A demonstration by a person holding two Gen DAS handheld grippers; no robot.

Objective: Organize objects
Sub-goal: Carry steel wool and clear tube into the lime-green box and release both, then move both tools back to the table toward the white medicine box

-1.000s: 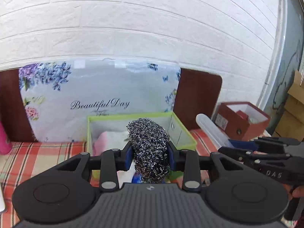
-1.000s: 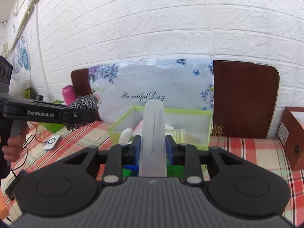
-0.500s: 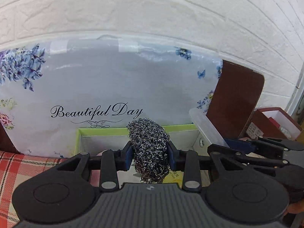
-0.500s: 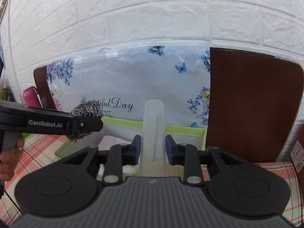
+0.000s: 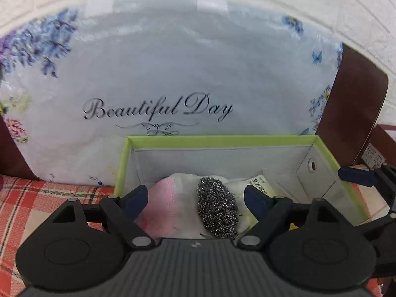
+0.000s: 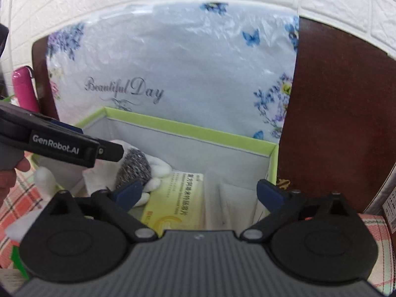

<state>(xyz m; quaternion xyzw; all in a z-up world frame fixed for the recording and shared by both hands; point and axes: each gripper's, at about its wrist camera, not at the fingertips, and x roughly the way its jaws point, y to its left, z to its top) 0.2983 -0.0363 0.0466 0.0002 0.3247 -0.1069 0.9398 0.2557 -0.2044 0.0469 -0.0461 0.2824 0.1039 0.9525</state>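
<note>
A green-rimmed box (image 5: 222, 140) stands on the checked cloth; it also shows in the right wrist view (image 6: 198, 130). A steel wool scrubber (image 5: 217, 210) lies inside it on a pink and white cloth (image 5: 163, 205); the scrubber also shows in the right wrist view (image 6: 135, 167). My left gripper (image 5: 195, 198) is open just above the scrubber. My right gripper (image 6: 200, 193) is open over the box's right part, where a clear plastic tube (image 6: 217, 203) lies beside a yellow medicine packet (image 6: 175, 203).
A floral "Beautiful Day" bag (image 5: 173, 74) leans on the white brick wall behind the box, in front of a dark brown board (image 6: 334, 123). A pink bottle (image 6: 23, 89) stands far left. The left gripper's body (image 6: 61, 143) reaches in from the left.
Both grippers moved forward over the box and opened. The steel wool left the left gripper and the clear tube left the right one; both now lie in the box.
</note>
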